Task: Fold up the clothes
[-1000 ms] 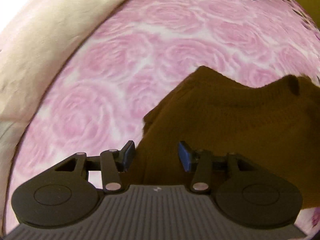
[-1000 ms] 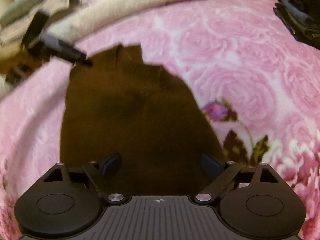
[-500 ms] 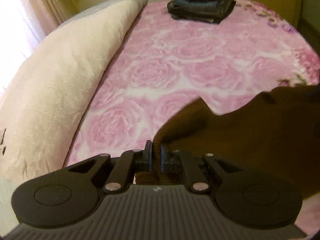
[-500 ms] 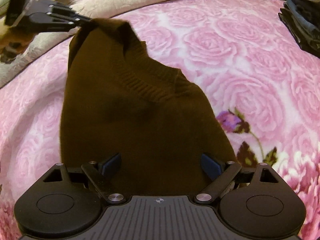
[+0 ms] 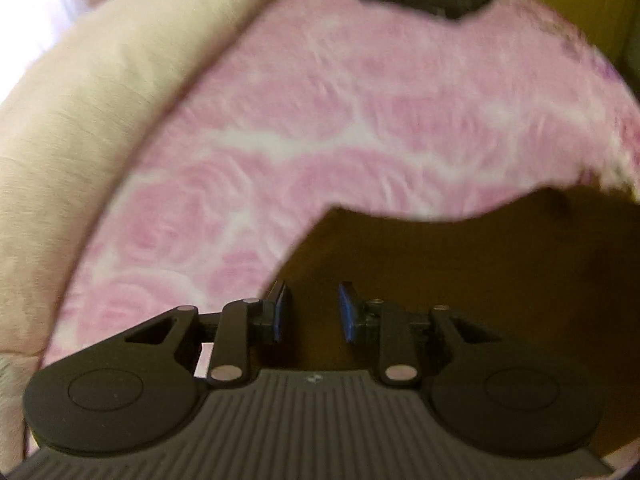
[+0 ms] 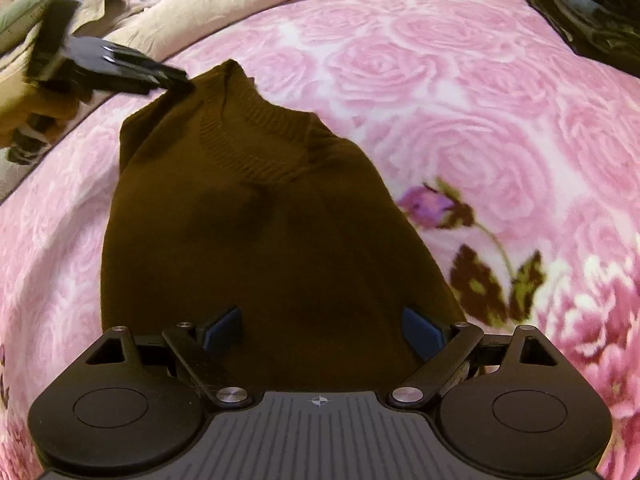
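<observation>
Left gripper just reopened, jaws narrowly apart over sweater, gripping nothing. Right gripper spread wide above sweater's hem, empty.

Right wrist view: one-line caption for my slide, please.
Open right gripper hovers over a folded brown sweater on the pink rose blanket; left gripper at its collar corner.

The brown sweater is showing as a matt knit, ribbed at the collar; the pink rose blanket on the bed is looking plush and fuzzy, with a faint sheen; the cream cover beside it is appearing as crinkled matt cloth; the right gripper is presenting matt black ridged plastic, small shiny metal pivot pins, and smooth blue pads on its fingers.
</observation>
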